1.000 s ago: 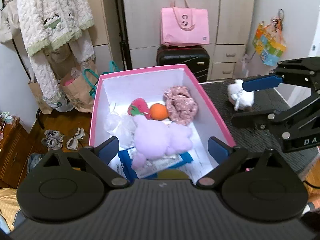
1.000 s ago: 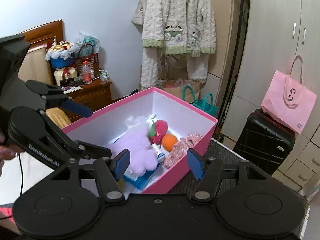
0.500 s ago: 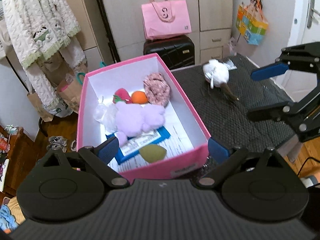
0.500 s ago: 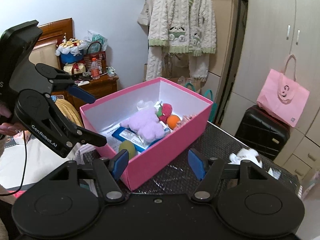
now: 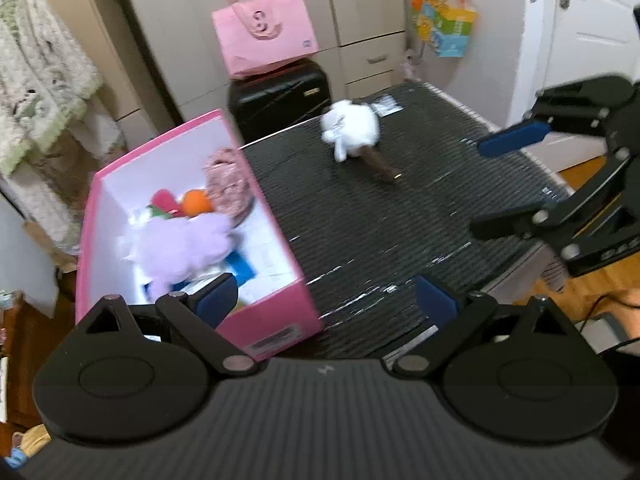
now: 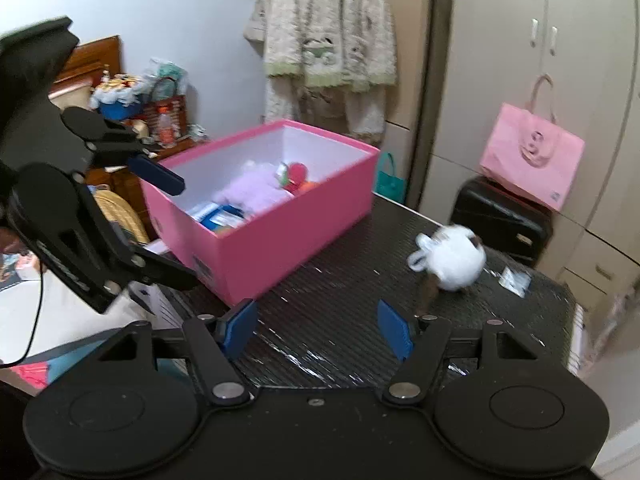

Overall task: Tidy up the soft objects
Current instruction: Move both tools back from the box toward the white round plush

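We had both sets of tongs spread and empty: the left tongs (image 5: 326, 300) hung over the near corner of the pink box (image 5: 280, 320), and the right tongs (image 6: 316, 330) sat above the bare dark worktop (image 6: 340, 272) with nothing between the pads. The last loose soft thing, a white plush toy (image 6: 450, 264) with a brown part under it, lay on the worktop well apart from the box, ahead and to the right of the right tongs.

We judged the main risk to be the grasp itself. The toy was round and fluffy, so pads closing on loose fur alone could let it slip on the way across. The brown piece might also hang down and catch on the box wall if the toy were carried too low. The box stood near the worktop edge, so a knock from either tool could push it off.

Inside the box we saw a lilac plush (image 5: 180, 244), a red plush strawberry (image 5: 164, 202), an orange ball (image 5: 196, 202), a pink patterned cloth (image 5: 228, 184) against the right wall, and a blue-edged packet (image 6: 218, 216) beneath. The box was already crowded, and we expected the free spot to be near the front.
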A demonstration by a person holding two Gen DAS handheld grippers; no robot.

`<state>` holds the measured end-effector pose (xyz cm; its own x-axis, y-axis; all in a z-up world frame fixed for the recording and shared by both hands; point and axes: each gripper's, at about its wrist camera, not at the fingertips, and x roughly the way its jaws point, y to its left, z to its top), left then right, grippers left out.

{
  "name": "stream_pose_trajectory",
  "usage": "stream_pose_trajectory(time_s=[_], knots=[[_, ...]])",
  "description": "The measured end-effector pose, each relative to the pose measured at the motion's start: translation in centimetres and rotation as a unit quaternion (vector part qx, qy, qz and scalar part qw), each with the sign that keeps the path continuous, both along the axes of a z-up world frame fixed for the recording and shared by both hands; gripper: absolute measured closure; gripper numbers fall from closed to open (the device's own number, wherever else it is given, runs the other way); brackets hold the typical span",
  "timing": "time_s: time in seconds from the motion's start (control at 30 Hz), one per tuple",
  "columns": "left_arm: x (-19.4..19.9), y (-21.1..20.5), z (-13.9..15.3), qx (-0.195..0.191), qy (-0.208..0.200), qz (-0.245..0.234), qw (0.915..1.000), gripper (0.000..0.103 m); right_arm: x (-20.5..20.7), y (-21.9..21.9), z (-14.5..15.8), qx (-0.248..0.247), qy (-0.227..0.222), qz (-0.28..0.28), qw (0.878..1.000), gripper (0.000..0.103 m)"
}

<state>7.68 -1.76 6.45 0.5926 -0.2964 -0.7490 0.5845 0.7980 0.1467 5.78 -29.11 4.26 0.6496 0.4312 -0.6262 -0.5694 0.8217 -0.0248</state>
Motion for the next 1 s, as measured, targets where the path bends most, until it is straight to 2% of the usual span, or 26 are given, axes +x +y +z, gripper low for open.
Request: stream_pose_trajectory(time_s=[0.2,0.27,0.33,0.37,0.47,0.63,0.83,1.0], knots=[[1.4,-2.6,1.1,-0.051,-0.004,-0.024,0.9984,0.006,1.3,-2.8,-2.0,-0.003,0.003,-0.037,0.999,0.029],[2.2,-3.6,0.9,-0.067,-0.018,-0.009,0.9975,0.006,2.1,-3.7,-2.5,0.010,0.007,-0.041,0.999,0.028],[3.0,-4.6,0.7,-0.070,-0.042,-0.002,0.9966,0.006,3.1,-4.6,-3.0,0.018,0.004,-0.049,0.999,0.013],[3.5,-5.1,0.5,-0.072,-0.048,-0.003,0.9963,0.006,3.7,-4.9,-3.3,0.017,-0.004,-0.059,0.998,0.011],[5.3,-6.3,0.1,-0.094,-0.037,0.000,0.9948,0.006,5.9,-6.0,-4.4,0.006,-0.016,-0.084,0.996,0.010],[7.8,-8.1,-1.6,-0.134,-0.004,0.003,0.9910,0.006,9.7,-7.3,-6.0,0.024,-0.010,-0.073,0.997,0.010],[10.3,-10.3,-4.0,-0.163,-0.026,0.055,0.9847,0.006,12.5,-7.6,-7.3,0.038,-0.065,-0.015,0.997,0.010],[13.1,-10.2,-6.0,-0.190,-0.013,0.140,0.9716,0.008,14.1,-8.4,-8.7,0.083,-0.108,0.010,0.991,0.010]])
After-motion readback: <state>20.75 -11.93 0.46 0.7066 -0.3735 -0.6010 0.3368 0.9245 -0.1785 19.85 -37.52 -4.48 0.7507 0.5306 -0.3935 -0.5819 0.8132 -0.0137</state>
